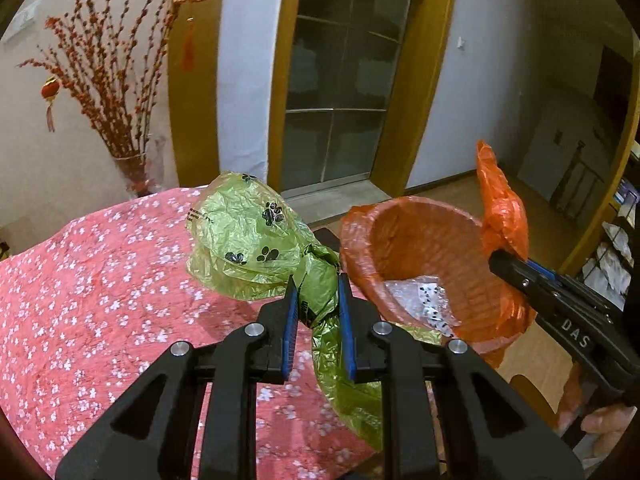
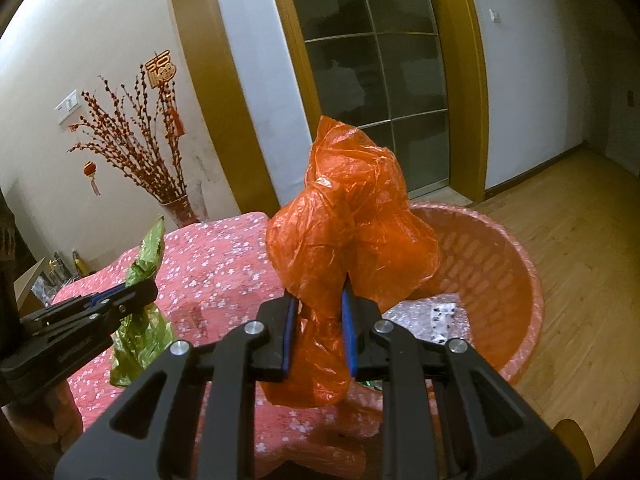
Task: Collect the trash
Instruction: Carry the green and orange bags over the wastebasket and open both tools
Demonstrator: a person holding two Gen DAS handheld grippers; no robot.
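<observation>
Holding two bags at once, I have one in each gripper: my left gripper [image 1: 318, 294] is clamped on the twisted neck of a green bag [image 1: 248, 236] printed with black paw marks, and my right gripper [image 2: 319, 304] is clamped on a bunched piece of the orange bag [image 2: 348, 216] that lines the bin. That single bin [image 2: 500, 264], a slatted basket, is my landmark; it sits beside the edge of the table, which is covered by one pink flowered cloth [image 1: 100, 300]. The green bag hangs just left of the bin's rim, above the cloth, with its loose tail drooping below my fingers. The pinched orange plastic stands up above the bin's near rim. Inside the bin, on the bottom, I count one crumpled clear wrapper [image 1: 424, 304] with black specks. Beyond the bin, across the table, one glass vase of red branches [image 1: 108, 80] stands against the wall.
</observation>
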